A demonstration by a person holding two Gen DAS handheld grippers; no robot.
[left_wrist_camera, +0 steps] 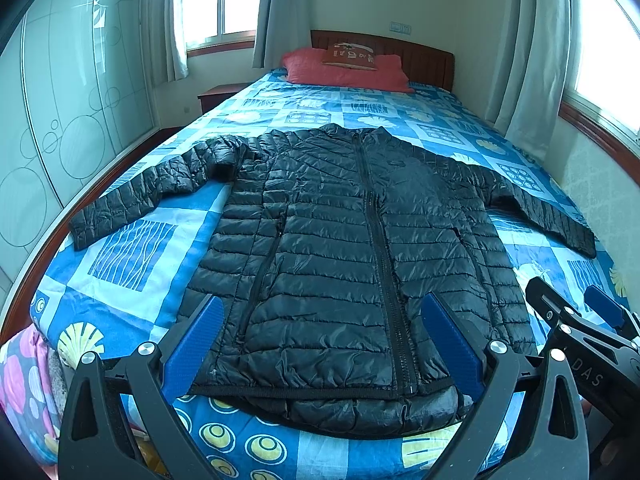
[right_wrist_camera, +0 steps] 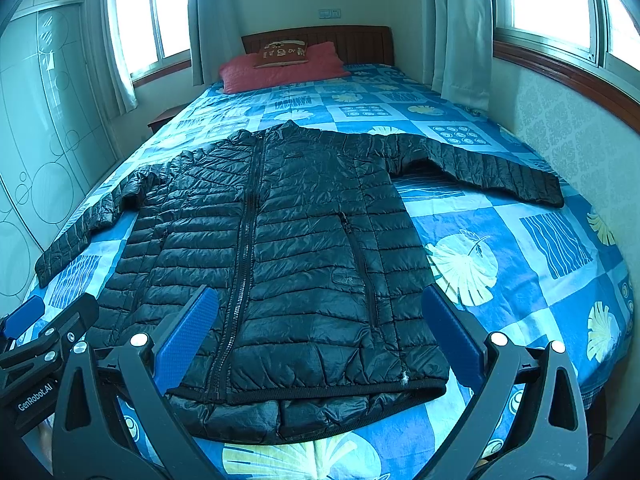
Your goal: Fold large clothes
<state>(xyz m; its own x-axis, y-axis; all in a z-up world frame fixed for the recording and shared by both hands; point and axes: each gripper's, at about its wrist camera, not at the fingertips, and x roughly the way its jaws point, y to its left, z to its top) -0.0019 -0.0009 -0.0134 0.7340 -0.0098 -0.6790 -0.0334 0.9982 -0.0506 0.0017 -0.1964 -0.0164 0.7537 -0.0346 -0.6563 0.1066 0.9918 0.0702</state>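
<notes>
A black quilted puffer jacket lies flat and zipped on the blue patterned bed cover, both sleeves spread outward, hem toward me. My left gripper hovers open above the hem with nothing between its blue pads. My right gripper also stands open over the hem, empty. In the left wrist view the right gripper shows at the lower right edge. In the right wrist view the left gripper shows at the lower left edge.
A red pillow with a small cushion rests against the wooden headboard. A glass wardrobe runs along the left. Curtained windows stand on the far left and the right wall. A nightstand sits beside the bed.
</notes>
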